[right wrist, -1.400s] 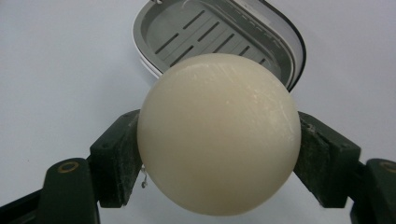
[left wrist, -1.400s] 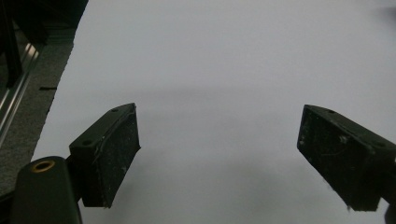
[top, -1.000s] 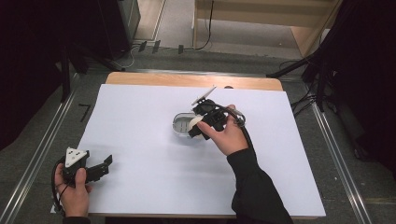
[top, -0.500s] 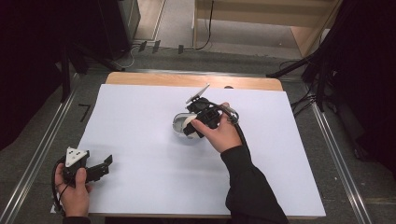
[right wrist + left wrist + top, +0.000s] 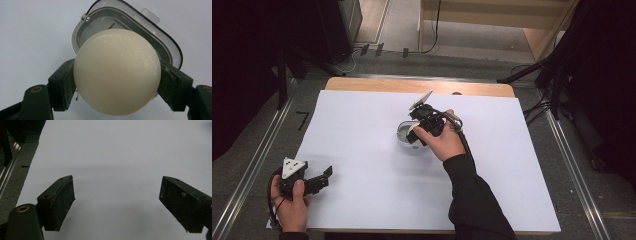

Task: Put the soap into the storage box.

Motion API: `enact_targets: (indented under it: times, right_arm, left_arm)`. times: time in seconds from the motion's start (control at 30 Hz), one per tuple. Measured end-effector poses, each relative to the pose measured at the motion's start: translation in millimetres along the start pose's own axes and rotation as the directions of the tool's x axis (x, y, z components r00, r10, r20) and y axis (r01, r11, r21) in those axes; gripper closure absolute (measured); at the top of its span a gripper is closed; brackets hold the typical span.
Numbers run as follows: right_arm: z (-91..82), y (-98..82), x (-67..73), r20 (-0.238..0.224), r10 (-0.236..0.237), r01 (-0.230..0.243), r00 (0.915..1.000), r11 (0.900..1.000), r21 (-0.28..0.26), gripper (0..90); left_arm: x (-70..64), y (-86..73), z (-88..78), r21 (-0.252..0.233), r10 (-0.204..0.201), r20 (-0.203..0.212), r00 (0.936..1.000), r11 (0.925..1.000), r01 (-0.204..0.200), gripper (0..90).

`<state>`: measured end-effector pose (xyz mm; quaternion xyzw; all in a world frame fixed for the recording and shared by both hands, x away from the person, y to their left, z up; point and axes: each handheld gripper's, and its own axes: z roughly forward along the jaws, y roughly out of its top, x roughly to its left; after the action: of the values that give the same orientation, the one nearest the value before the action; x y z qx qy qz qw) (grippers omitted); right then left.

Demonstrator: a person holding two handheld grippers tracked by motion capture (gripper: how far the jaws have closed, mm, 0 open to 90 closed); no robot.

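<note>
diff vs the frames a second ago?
Little changed. The right hand-held gripper, shut on the cream egg, edged slightly toward the near-left over the open white container. No grab, no release. The left hand-held gripper stayed open and idle near the table's near-left corner.

A smooth, glossy cream ball (image 5: 117,72), a shiny plastic-looking container (image 5: 165,47), matt white paper (image 5: 362,135) over wood.

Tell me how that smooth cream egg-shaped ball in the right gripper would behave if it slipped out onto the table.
The smooth cream egg-shaped ball is round all over, so it would probably roll on the flat white table. Its glossy surface looks slippery; the right gripper pinches it only at two sides. It may be fragile if it is a real egg; material unclear.
</note>
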<state>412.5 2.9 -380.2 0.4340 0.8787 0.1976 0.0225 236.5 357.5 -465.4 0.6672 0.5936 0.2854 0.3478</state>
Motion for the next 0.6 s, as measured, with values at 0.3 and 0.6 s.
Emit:
enact_targets:
  times: [0.3,0.6]
  right_arm:
    - [3.5,8.6,-3.0,0.011,0.018,-0.018,0.9998,1.0,0.01,25.2]
    - [10.8,12.0,-7.4,0.022,0.066,-0.066,0.9976,0.998,0.023,25.1]
  left_arm:
    - [0.2,0.0,0.1,0.0,-0.001,0.004,1.0,1.0,0.001,14.0]
    - [0.3,0.0,0.2,0.001,-0.002,0.005,1.0,1.0,0.002,14.0]
